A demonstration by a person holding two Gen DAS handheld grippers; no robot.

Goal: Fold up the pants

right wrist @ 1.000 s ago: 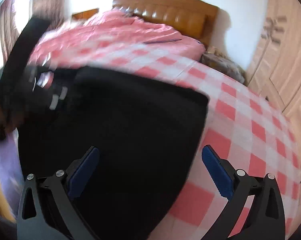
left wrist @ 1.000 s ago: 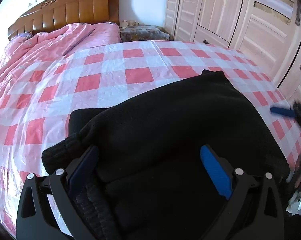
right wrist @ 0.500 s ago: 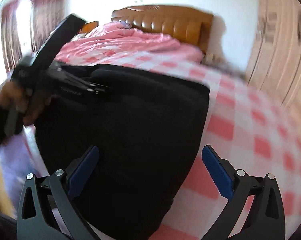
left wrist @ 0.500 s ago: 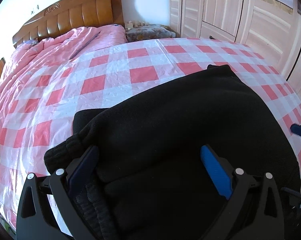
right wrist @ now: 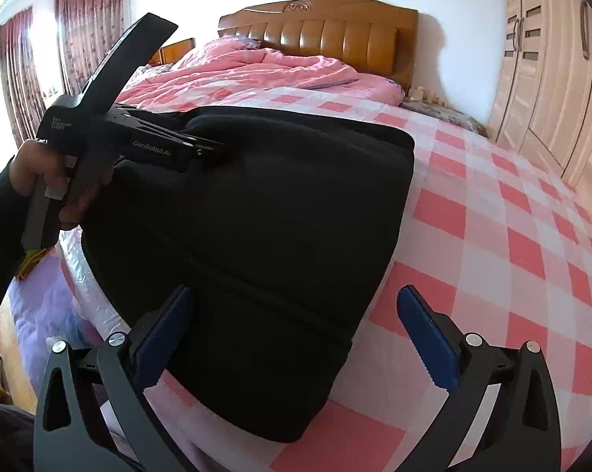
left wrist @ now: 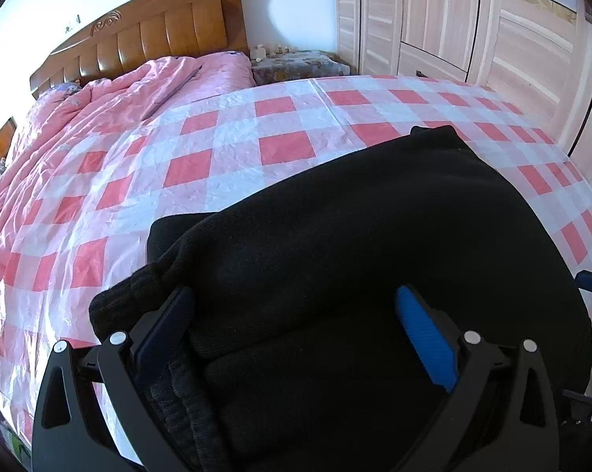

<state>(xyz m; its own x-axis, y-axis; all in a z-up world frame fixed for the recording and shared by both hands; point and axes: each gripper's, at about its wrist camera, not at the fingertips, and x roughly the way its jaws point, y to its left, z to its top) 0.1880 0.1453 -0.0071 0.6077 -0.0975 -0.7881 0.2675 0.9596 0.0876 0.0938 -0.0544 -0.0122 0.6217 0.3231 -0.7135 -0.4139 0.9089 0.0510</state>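
- The black pants (right wrist: 256, 228) lie folded in a thick stack on the bed's pink-checked cover (right wrist: 512, 244), near its foot edge.
- Left tongs (left wrist: 296, 338) spread wide over the pants, apparently just above them.
- Right tongs (right wrist: 292, 334) spread, empty, at the stack's 6 o'clock corner.

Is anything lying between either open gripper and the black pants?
Nothing visible. The left gripper and the right gripper both hover open right over the pants, with only the checked bedcover around them.

Both tools (left wrist: 294, 330) (right wrist: 294, 328) spread wide
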